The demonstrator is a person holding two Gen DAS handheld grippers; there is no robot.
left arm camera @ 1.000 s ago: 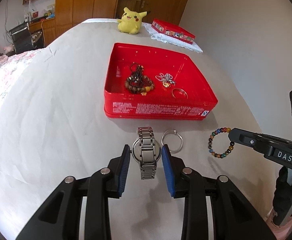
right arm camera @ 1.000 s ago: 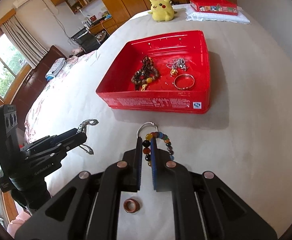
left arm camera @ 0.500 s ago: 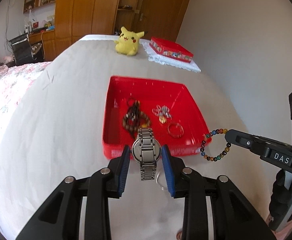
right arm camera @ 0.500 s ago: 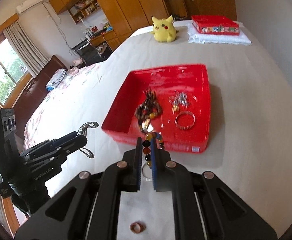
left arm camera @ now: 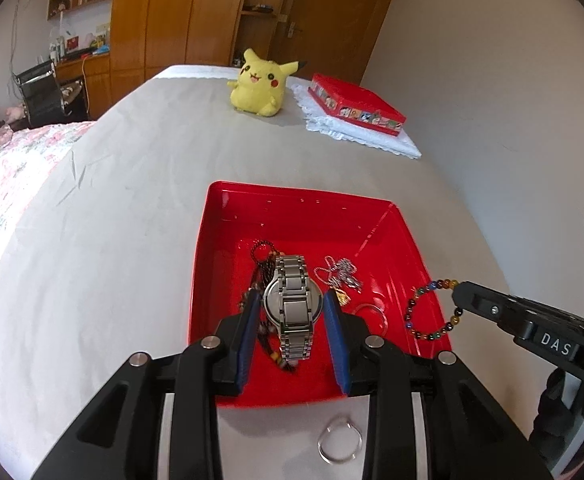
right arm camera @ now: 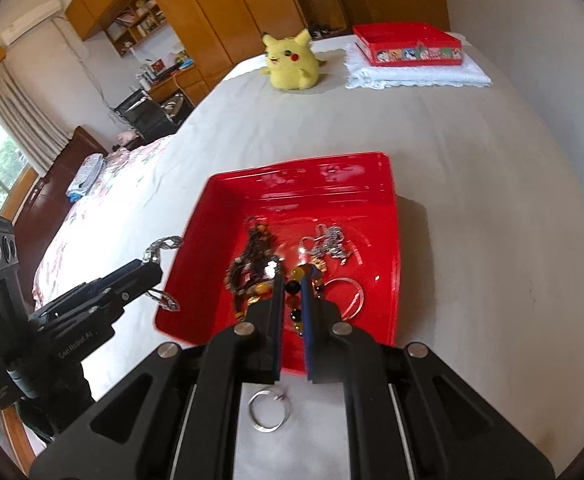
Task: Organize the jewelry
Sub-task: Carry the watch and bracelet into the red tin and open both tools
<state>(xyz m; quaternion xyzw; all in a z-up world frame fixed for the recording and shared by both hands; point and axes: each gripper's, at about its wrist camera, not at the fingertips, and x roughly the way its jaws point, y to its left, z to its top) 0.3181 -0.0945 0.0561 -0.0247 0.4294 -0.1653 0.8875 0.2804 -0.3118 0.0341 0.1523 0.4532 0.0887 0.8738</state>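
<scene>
A steel watch [left arm camera: 290, 307] is pinched in the left gripper [left arm camera: 292, 300] over the red tray [left arm camera: 227, 216], while a beaded bracelet [left arm camera: 432, 308] at its 3 o'clock is clamped by the right gripper [right arm camera: 294, 280].

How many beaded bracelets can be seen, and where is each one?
2. The multicoloured bead bracelet hangs from the right gripper over the red tray. The brown bead bracelet lies inside it, partly hidden; more may be hidden.

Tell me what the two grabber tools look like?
Both are black plastic with cut-out windows and round silver bolts. The left tool has blue pads inside its fingers, and so does the right tool. The right one's side carries white letters "DAS"; the left one's side reads "GenRobot.AI".
</scene>
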